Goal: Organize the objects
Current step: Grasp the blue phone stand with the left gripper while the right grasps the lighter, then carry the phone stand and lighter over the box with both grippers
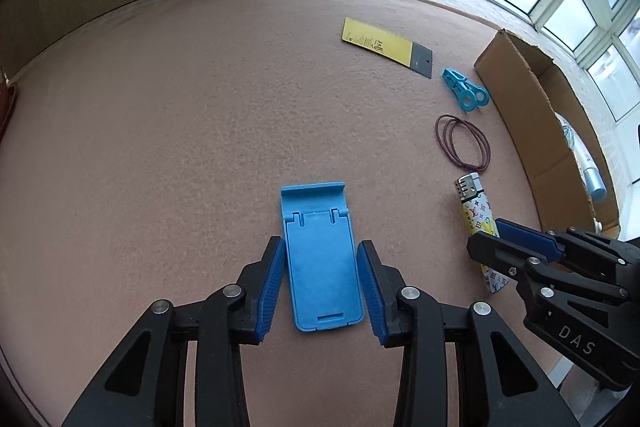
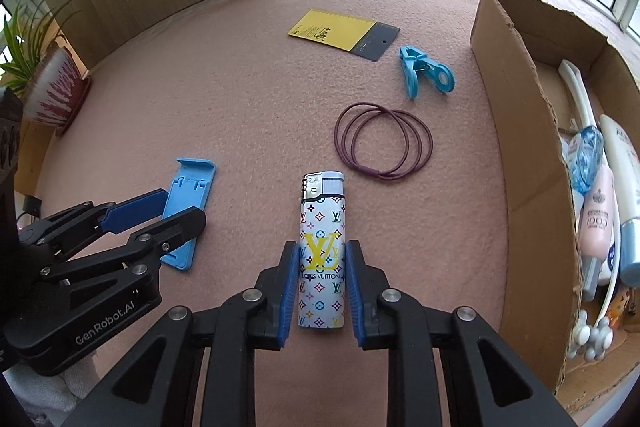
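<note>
A blue plastic phone stand [image 1: 322, 267] lies flat on the pink felt table top, with my left gripper [image 1: 320, 241] straddling it, pads against its long sides. A white lighter with a coloured monogram print [image 2: 322, 259] lies to the right of it, metal head pointing away. My right gripper [image 2: 323, 245] is shut on the lighter's lower half, one pad on each side. The right wrist view shows the left gripper [image 2: 184, 205] at the stand [image 2: 192, 183]. The left wrist view shows the right gripper [image 1: 486, 233] over the lighter [image 1: 476, 211].
Beyond the lighter lie a bunch of maroon rubber bands [image 2: 384, 143], a blue clip [image 2: 424, 71] and a yellow and grey card [image 2: 340, 29]. An open cardboard box [image 2: 516, 147] with bottles and tubes stands at the right. A potted plant [image 2: 52, 91] stands at the left edge.
</note>
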Motion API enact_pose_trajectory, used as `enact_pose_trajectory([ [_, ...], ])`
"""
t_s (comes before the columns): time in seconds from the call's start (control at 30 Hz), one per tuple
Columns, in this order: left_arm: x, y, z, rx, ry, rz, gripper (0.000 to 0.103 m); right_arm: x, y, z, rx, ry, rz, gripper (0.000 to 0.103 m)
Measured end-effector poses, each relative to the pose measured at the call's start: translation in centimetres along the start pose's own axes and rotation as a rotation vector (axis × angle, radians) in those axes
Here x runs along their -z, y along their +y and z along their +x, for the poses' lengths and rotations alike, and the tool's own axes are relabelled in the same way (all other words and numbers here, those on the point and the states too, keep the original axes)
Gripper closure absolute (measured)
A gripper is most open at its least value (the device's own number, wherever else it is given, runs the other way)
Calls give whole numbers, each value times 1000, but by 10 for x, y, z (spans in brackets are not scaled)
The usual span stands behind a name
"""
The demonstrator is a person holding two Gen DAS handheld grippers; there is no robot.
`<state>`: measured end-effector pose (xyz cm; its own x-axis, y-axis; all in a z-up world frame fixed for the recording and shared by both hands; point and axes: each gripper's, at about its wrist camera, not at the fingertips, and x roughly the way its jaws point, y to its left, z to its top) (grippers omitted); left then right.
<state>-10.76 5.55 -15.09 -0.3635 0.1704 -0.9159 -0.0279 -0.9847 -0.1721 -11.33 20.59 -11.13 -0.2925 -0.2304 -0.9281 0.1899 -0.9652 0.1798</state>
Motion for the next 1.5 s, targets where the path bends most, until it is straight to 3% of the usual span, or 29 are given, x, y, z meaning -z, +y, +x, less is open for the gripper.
enact_pose_trajectory([
  [0.47,-7,-11,-34,60,-61,-16,63,6,-16,-45,-72,-76,46,82],
  [1.1,-48,-119,-58,128,-150,157,63,10,-70,-116,-45,-214,113,82],
  [1.5,-67,-183,-44,168,-152,233,63,19,-121,-136,0,-257,198,82],
])
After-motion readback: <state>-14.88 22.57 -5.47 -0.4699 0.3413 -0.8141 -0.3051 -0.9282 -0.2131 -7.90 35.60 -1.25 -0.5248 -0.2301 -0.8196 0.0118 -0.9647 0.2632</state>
